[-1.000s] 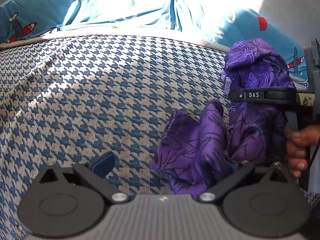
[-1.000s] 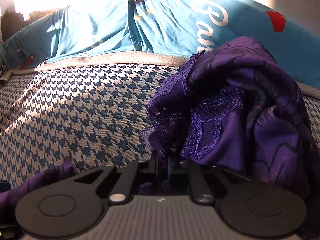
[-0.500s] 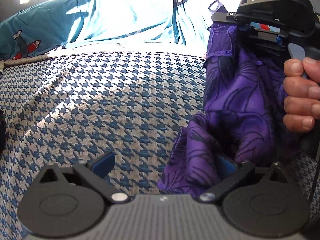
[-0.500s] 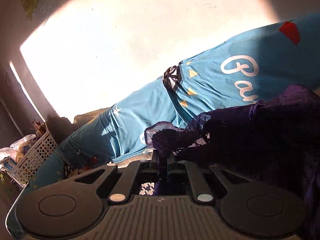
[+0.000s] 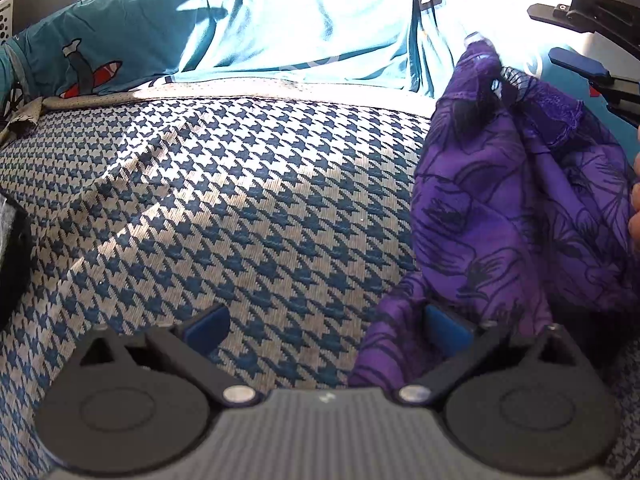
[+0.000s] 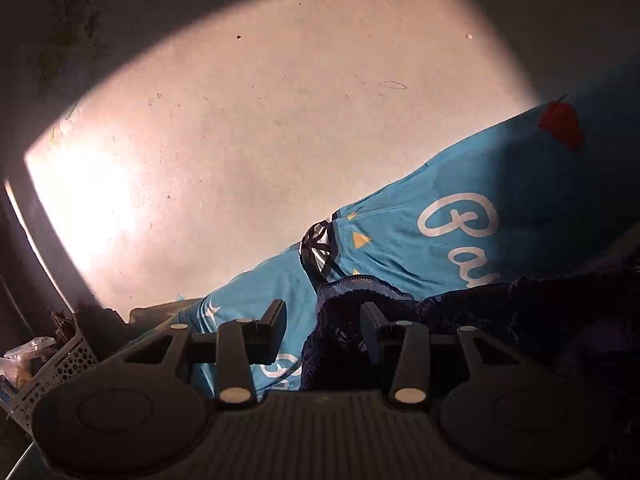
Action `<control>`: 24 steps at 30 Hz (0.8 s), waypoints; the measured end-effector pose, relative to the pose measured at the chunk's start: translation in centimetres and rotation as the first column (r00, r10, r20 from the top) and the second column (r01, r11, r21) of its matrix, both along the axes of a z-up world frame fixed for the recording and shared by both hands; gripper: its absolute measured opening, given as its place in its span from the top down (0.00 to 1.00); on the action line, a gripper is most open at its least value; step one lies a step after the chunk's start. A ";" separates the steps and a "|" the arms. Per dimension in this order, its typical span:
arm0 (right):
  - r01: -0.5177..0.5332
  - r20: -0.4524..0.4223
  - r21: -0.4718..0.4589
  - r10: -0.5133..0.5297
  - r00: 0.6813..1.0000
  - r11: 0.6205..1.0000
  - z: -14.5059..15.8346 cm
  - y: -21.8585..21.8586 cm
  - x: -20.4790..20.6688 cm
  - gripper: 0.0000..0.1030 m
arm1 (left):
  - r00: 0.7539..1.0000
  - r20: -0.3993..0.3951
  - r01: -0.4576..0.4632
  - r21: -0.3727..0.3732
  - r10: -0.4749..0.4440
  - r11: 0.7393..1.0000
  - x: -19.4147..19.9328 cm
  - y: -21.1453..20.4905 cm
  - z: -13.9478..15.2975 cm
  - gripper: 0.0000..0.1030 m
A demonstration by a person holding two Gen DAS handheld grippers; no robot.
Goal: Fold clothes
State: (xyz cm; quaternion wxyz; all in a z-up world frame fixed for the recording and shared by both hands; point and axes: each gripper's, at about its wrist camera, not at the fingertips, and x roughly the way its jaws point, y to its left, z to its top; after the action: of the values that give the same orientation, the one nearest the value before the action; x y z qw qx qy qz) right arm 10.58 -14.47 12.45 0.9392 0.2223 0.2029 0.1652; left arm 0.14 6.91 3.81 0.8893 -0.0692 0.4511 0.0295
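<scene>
A purple garment (image 5: 500, 208) with dark flower lines hangs bunched at the right, over the blue-and-white houndstooth cover (image 5: 224, 200). Its lower fold drapes over the right blue pad of my left gripper (image 5: 324, 326), which is open just above the cover with nothing between its fingers. In the left wrist view my right gripper (image 5: 592, 20) is high at the upper right, with the garment's top edge against it. In its own view my right gripper (image 6: 322, 320) is open and tilted up toward the wall. The dark purple lace (image 6: 460, 320) lies over its right finger.
Teal bedding (image 5: 280, 32) printed with planes and white lettering is piled along the back of the cover. A sunlit wall (image 6: 280, 120) rises behind it. A white perforated basket (image 6: 52, 364) stands at the far left. A dark object (image 5: 12, 260) sits at the cover's left edge.
My right gripper has risen with the garment, tilted up toward the wall, and opened. The cloth now only drapes over one finger. My left gripper stays open, low on the cover.
</scene>
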 end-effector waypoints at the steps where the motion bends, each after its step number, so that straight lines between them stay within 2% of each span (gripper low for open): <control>1: 0.010 0.000 -0.006 -0.010 1.000 1.000 0.0 -0.2 0.1 0.60 | 1.000 0.005 -0.007 0.001 0.007 1.000 0.1 0.1 0.2 0.00; 4: 0.040 0.000 -0.024 -0.040 0.999 0.999 0.1 -0.8 0.4 0.59 | 0.999 0.023 -0.034 -0.007 0.034 0.999 0.5 0.6 0.9 0.00; 9: -0.040 -0.029 -0.123 0.037 0.999 0.992 -0.6 -0.3 -1.8 0.55 | 0.996 0.027 -0.086 -0.036 0.087 0.996 1.0 2.0 1.7 0.00; 13: -0.105 -0.058 -0.199 0.096 0.994 0.974 -1.1 0.1 -3.7 0.52 | 0.995 0.031 -0.094 -0.049 0.096 0.994 1.1 2.4 2.0 0.00; 18: -0.201 -0.135 -0.257 0.170 0.976 0.945 -2.3 1.4 -5.3 0.41 | 0.991 0.049 -0.118 -0.047 0.121 0.992 1.0 2.9 2.6 0.00; 20: -0.242 -0.176 -0.269 0.200 0.964 0.932 -3.0 2.1 -5.7 0.32 | 0.990 0.054 -0.125 -0.051 0.128 0.991 1.0 3.1 2.8 0.00; 24: -0.293 -0.214 -0.348 0.228 0.950 0.891 -4.4 3.7 -7.1 0.23 | 0.990 0.054 -0.130 -0.045 0.133 0.990 1.1 3.3 2.7 0.00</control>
State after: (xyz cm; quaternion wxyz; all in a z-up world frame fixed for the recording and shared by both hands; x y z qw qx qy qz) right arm 3.44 -10.73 8.04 0.9130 0.0224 0.3369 0.2289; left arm 1.24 10.22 6.56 0.8963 -0.1179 0.4205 0.0768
